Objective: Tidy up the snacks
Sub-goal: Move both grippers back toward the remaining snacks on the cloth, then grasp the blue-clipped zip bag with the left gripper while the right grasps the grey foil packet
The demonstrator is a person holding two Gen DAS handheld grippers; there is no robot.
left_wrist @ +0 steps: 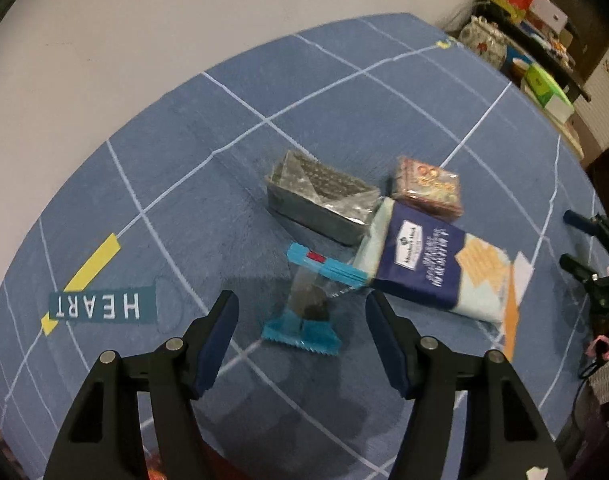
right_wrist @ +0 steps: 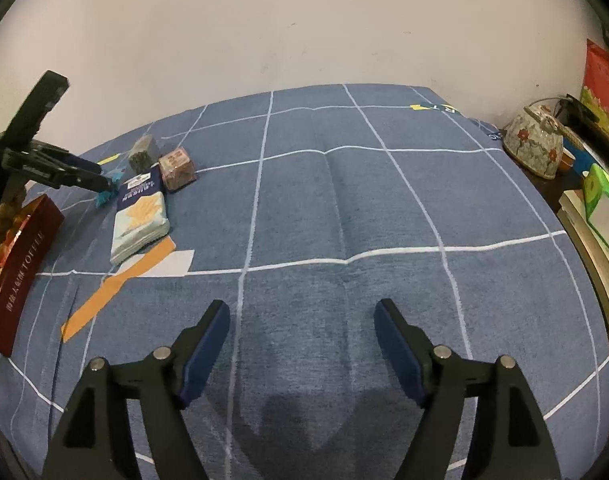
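Table: blue cloth [left_wrist: 208, 184] with thin white lines that make big squares, a pale wall behind it. One patch on the cloth says HEART [left_wrist: 100, 306], next to a yellow stripe.
Left gripper [left_wrist: 300, 312]: its two blue-tipped fingers are wide apart and hold nothing. It hangs over the blue candy wrapper.
Blue candy wrapper [left_wrist: 304, 300]: clear in the middle with something dark inside, blue at both ends. It lies flat on the cloth, between the left fingers in the left wrist view. Its far end touches the big dark blue pack.
Dark blue cracker pack [left_wrist: 420, 264]: long, with white words and pale blue ends. It lies flat just right of the wrapper.
Silver pack [left_wrist: 320, 196]: shiny and boxy, just behind the wrapper and beside the cracker pack.
Pink snack block [left_wrist: 428, 188]: small and square, touching the far end of the cracker pack.
Right gripper [right_wrist: 302, 320]: fingers spread apart, nothing between them. It is over bare cloth, well apart from the snacks.
Dark red toffee box [right_wrist: 16, 276]: at the left edge of the right wrist view, near the table edge.
Paper bits: an orange strip [right_wrist: 116, 288] and a white slip [right_wrist: 164, 264] lie flat near the cracker pack.
Side shelf: a flowered pot [right_wrist: 534, 144] and a green box [right_wrist: 602, 196] sit to the right of the table.
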